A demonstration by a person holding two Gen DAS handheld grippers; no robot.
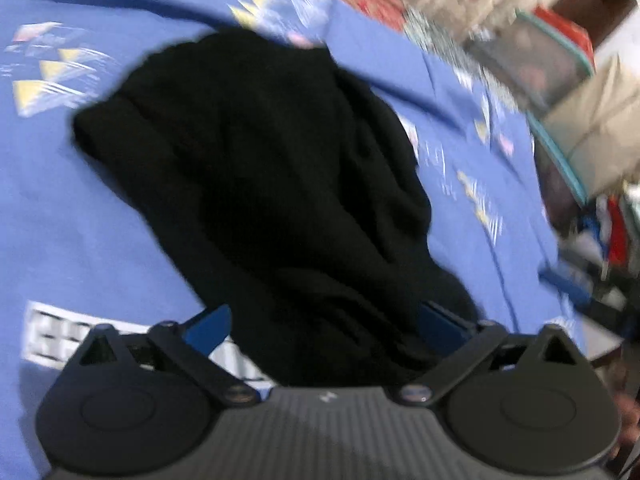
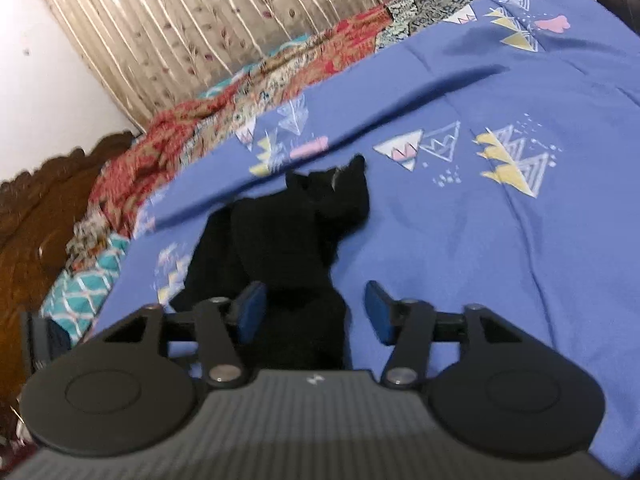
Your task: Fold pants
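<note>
Black pants [image 1: 272, 184] lie bunched on a blue patterned bedsheet [image 1: 80, 216]. In the left wrist view my left gripper [image 1: 326, 320] is open, its blue fingers [image 1: 208, 328] spread on either side of the near end of the pants. The view is blurred. In the right wrist view the pants [image 2: 280, 232] lie crumpled ahead. My right gripper [image 2: 316, 312] is open, with the near end of the pants between its blue pads [image 2: 252, 310]. I cannot tell if the pads touch the cloth.
A red and teal patterned blanket [image 2: 200, 120] lies along the far edge of the bed, before a beige curtain [image 2: 200, 12]. A carved wooden headboard [image 2: 44, 208] stands left. Cluttered boxes and bags [image 1: 560, 60] stand beyond the bed edge in the left wrist view.
</note>
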